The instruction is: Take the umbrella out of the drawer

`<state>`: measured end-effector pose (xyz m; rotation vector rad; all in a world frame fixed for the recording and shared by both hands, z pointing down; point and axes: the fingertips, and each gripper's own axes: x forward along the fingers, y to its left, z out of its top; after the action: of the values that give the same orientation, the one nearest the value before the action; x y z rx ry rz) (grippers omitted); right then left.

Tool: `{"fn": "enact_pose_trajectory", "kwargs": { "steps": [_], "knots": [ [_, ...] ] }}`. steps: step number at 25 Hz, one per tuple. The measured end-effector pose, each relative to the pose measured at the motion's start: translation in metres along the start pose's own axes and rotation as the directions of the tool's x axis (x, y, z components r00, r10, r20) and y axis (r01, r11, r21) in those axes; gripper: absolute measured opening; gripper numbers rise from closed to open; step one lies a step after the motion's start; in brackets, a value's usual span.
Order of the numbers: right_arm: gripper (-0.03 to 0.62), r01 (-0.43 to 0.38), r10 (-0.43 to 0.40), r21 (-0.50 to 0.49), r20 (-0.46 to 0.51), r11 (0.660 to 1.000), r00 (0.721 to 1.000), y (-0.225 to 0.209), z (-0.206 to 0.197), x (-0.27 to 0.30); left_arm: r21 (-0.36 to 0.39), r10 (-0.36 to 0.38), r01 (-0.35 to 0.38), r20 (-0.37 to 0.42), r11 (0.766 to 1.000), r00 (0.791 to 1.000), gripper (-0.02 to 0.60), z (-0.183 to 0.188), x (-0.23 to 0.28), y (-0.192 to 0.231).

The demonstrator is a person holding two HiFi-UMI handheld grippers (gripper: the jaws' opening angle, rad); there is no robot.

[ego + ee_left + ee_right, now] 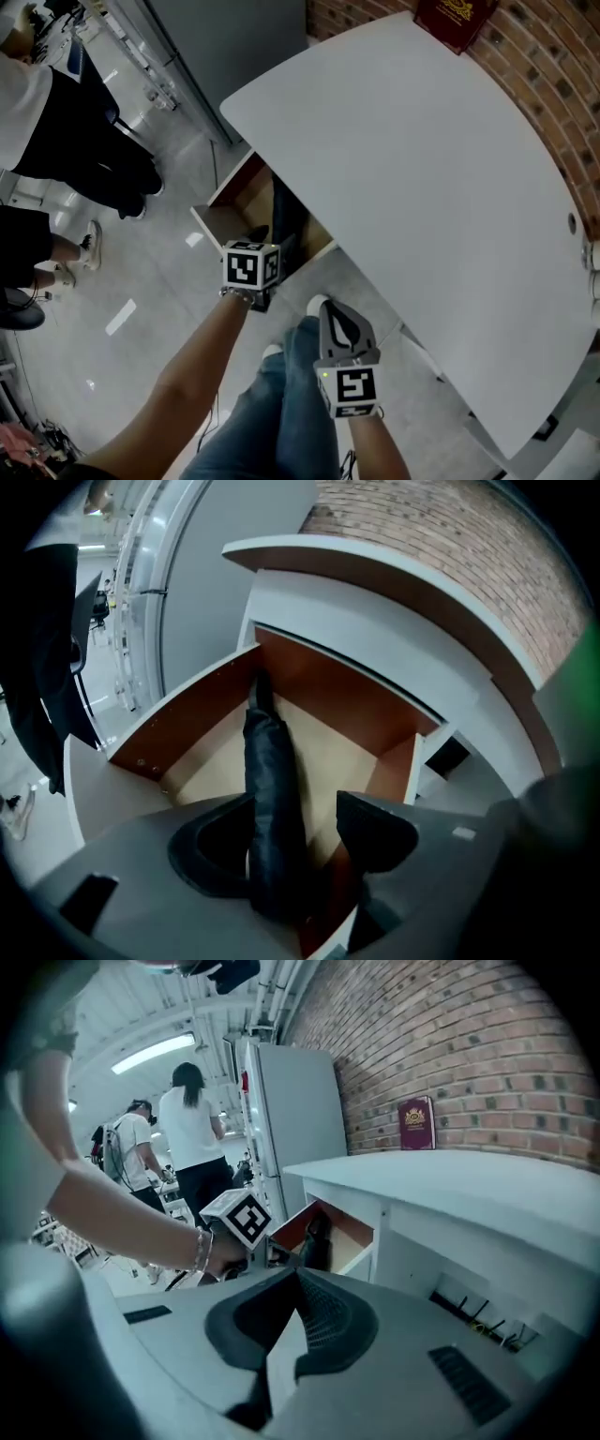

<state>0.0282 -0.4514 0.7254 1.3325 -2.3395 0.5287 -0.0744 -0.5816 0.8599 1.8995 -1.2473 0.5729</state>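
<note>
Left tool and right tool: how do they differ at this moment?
The left tool has its jaws apart astride the umbrella in the open drawer; the right tool has its jaws together, nothing between. The left tool is at the drawer's front; the right tool hangs back from it. Both face the drawer.

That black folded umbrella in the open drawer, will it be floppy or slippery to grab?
The umbrella looks wrapped in soft, slightly glossy fabric, so it may squash and slip. It lies straight in the drawer, so a stiff core seems likely.
</note>
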Motion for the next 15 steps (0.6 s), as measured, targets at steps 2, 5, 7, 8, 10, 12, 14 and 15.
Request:
{"fn": "enact_pose_trajectory", "kwargs": {
  "steps": [2, 5, 7, 8, 10, 12, 14, 15],
  "knots": [
    [-0.008, -0.005, 0.005, 0.006, -0.007, 1.0, 1.0, -0.002, -0.005, 0.011, 0.001, 0.013, -0.013, -0.015, 1.0, 1.0, 0.259, -0.005, 0.014, 0.01],
    [-0.008, -0.01, 0.01, 0.009, -0.016, 1.0, 1.0, -0.008, -0.01, 0.023, 0.032, 0.024, -0.022, -0.05, 0.999, 0.998, 0.261, -0.01, 0.035, 0.022],
    [-0.008, -0.006, 0.006, 0.004, -0.027, 1.0, 1.0, -0.015, -0.014, 0.029, 0.036, 0.026, -0.024, -0.063, 0.999, 0.998, 0.263, -0.01, 0.048, 0.025],
    [-0.008, -0.004, 0.004, -0.003, -0.035, 1.0, 0.999, -0.019, -0.016, 0.032, 0.04, 0.026, -0.024, -0.058, 0.999, 0.998, 0.268, -0.008, 0.054, 0.026],
    [-0.008, -0.002, 0.001, -0.017, -0.048, 1.0, 0.999, -0.027, -0.02, 0.036, 0.046, 0.037, -0.033, -0.076, 0.998, 0.996, 0.278, -0.009, 0.066, 0.03],
    [-0.008, 0.001, -0.002, -0.025, -0.064, 1.0, 0.998, -0.034, -0.023, 0.038, -0.001, 0.031, -0.032, -0.117, 0.999, 0.993, 0.29, -0.02, 0.077, 0.033],
    [-0.008, 0.001, -0.004, -0.037, -0.08, 0.999, 0.997, -0.039, -0.027, 0.041, -0.059, 0.011, -0.019, -0.138, 0.998, 0.99, 0.302, -0.028, 0.087, 0.033],
    [-0.008, 0.002, -0.006, -0.041, -0.085, 0.999, 0.996, -0.04, -0.028, 0.043, -0.069, 0.004, -0.013, -0.133, 0.998, 0.991, 0.302, -0.029, 0.092, 0.033]
  ]
}}
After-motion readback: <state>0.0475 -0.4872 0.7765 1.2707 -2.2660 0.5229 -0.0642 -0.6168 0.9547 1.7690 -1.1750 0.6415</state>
